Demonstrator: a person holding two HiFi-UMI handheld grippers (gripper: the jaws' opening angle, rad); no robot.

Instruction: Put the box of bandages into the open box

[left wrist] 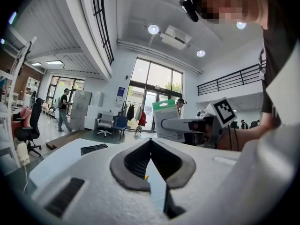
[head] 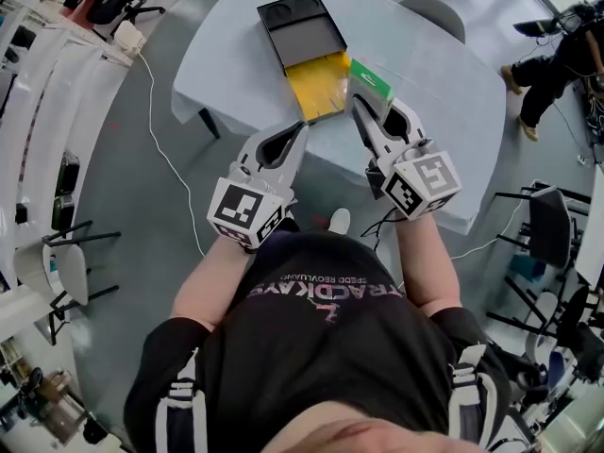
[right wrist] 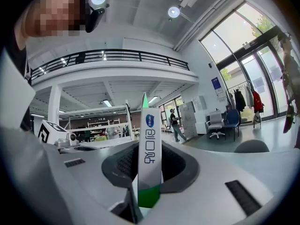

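The bandage box (head: 371, 77), white with a green end, is held up over the table's near right part, right beside the open box. My right gripper (head: 364, 98) is shut on it; in the right gripper view the bandage box (right wrist: 150, 149) stands edge-on between the pads of the right gripper (right wrist: 149, 159). The open box (head: 324, 87) has a yellow inside and a black lid (head: 302, 26) folded back. My left gripper (head: 300, 130) hovers at the table's near edge, shut and holding nothing. From the left gripper (left wrist: 150, 141), the bandage box (left wrist: 165, 121) shows to the right.
The pale round table (head: 236, 55) has a grey chair (head: 436, 12) behind it. A white cable (head: 170, 159) runs over the floor at the left. White shelving (head: 38, 111) lines the left side, a person (head: 557, 64) is at the far right, and black chairs (head: 547, 225) stand at the right.
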